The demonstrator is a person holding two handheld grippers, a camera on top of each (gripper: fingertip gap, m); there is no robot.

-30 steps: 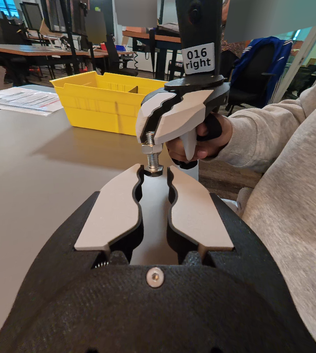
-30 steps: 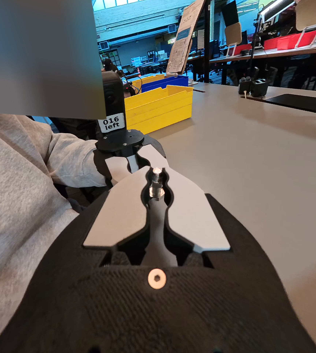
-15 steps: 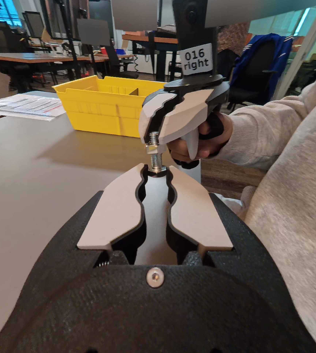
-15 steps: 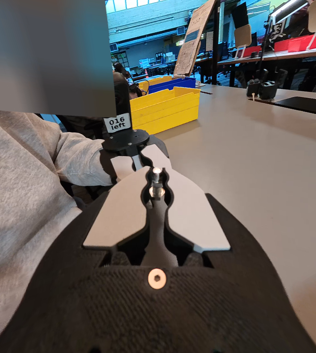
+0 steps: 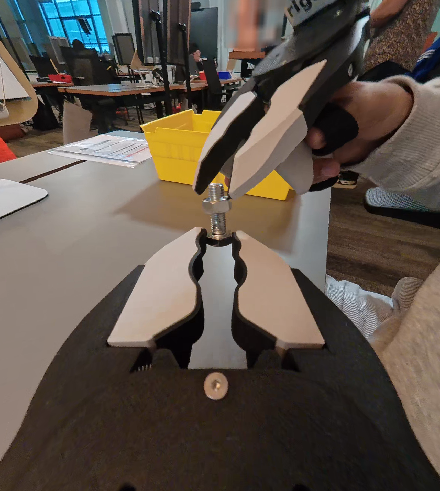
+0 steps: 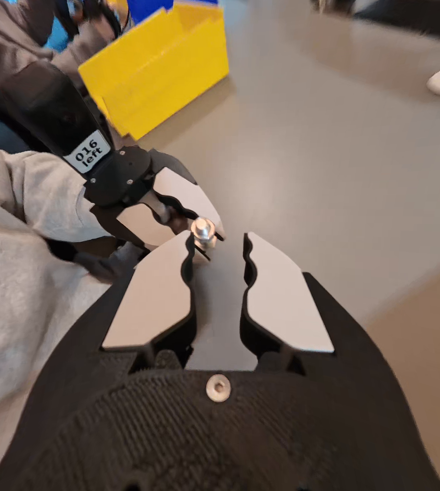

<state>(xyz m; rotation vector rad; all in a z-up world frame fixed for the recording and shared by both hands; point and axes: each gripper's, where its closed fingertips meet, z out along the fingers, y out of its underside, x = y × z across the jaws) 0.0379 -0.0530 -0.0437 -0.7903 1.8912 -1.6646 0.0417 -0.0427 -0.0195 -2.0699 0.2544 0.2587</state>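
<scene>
Bolt (image 5: 218,212) with a hex nut (image 5: 216,206) threaded partway down its shank stands upright above the grey desk (image 5: 62,239), its head clamped between the tips of the left gripper (image 5: 218,235), whose pale fingers (image 5: 165,287) are closed on it near the desk's right edge. Right gripper (image 5: 213,190) hangs just over the bolt's threaded top with its fingers spread apart, one tip on either side of the thread and holding nothing; whether either tip touches the metal cannot be told. From the right wrist view, the same gripper (image 6: 217,236) shows a clear gap between its fingers, with the bolt (image 6: 203,233) beside the left-hand tip. A hand (image 5: 357,125) in a grey sleeve grips the right tool's handle. Beyond the bolt, a yellow plastic bin (image 5: 176,148) sits at the desk's far right corner; its inside shows a divider wall, and any contents are hidden from both views. A printed sheet (image 5: 104,148) lies along the far edge, left of the bin, and a white stand base (image 5: 6,196) rests at the left edge
</scene>
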